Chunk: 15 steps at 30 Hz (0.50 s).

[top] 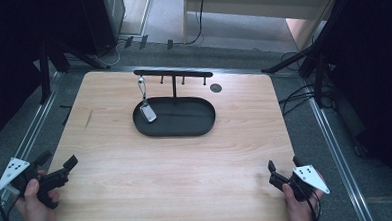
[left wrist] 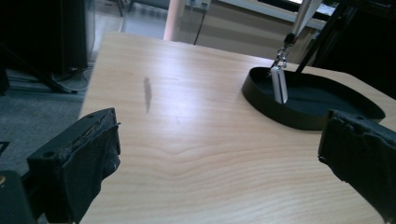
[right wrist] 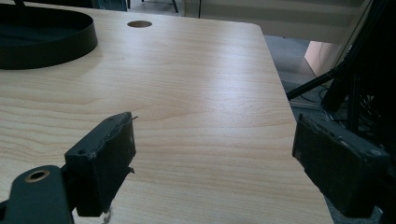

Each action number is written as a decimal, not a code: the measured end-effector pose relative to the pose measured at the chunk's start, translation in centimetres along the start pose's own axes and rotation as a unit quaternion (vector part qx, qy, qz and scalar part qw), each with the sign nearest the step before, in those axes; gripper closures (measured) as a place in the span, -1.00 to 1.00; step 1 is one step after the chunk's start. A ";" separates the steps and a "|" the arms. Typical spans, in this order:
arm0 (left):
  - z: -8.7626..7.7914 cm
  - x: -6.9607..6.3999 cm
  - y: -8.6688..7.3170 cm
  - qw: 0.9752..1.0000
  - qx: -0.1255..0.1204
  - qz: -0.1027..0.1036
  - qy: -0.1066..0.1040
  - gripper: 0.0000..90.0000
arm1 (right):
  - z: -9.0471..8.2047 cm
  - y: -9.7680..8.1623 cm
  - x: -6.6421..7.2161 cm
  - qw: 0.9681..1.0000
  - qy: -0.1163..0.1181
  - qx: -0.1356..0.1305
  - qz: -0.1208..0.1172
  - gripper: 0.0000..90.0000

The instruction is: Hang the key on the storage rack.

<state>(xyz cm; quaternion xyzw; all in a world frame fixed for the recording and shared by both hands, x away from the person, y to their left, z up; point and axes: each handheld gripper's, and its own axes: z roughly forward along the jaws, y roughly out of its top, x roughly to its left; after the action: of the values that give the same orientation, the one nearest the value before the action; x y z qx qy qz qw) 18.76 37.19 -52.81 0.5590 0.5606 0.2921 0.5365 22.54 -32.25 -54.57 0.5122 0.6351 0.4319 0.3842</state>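
- Nearest the high camera, at about 7 o'clock on the wooden table [top: 186, 166], the left gripper [top: 60, 166] sits in the person's left hand [top: 35, 207] at the table's near left corner, jaws spread wide and gripping nothing.
- At about 5 o'clock, the right gripper [top: 282, 168] rests in the right hand [top: 299, 206] at the near right corner, likewise released, with bare tabletop between its jaws.
- Toward 12 o'clock, well apart from both grippers, a black oval tray [top: 204, 124] lies on the table.
- From the tray rises a thin black post carrying a hook rack [top: 173, 73] with several short pegs.
- On the rack's left peg hangs a silver key tag [top: 147, 112] by its clip; its lower end dips into the tray's left part, around 9 o'clock of the tray.
- Seen from the left gripper view, the tag [left wrist: 279, 84] hangs upright inside the tray's rim [left wrist: 261, 100], at about 1 o'clock past the open jaws.
- At roughly 1 o'clock of the tray, a round hole [top: 215, 87] sits in the tabletop.
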 end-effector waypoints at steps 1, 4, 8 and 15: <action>-0.3 0.3 -0.1 1.000 0.000 0.000 0.002 -1.00 | 0.0 0.0 0.0 1.000 0.000 0.000 -0.001 -0.71; -1.4 0.8 -0.5 1.000 -0.004 0.018 0.017 -1.00 | 0.0 0.0 0.0 1.000 0.000 -0.001 -0.001 -0.71; -2.5 1.1 -1.0 0.997 -0.012 0.067 0.040 -1.00 | 0.0 0.0 0.0 1.000 -0.001 0.000 0.001 -0.71; -2.7 1.5 -2.0 0.996 0.001 0.077 0.033 -1.00 | 0.0 0.0 0.0 1.000 -0.002 0.001 -0.001 -0.71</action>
<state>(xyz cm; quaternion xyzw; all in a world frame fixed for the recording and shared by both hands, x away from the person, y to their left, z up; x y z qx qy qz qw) 15.91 38.87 -54.42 0.5912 0.5331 0.3507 0.4933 22.56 -32.22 -54.57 0.5125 0.6356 0.4301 0.3853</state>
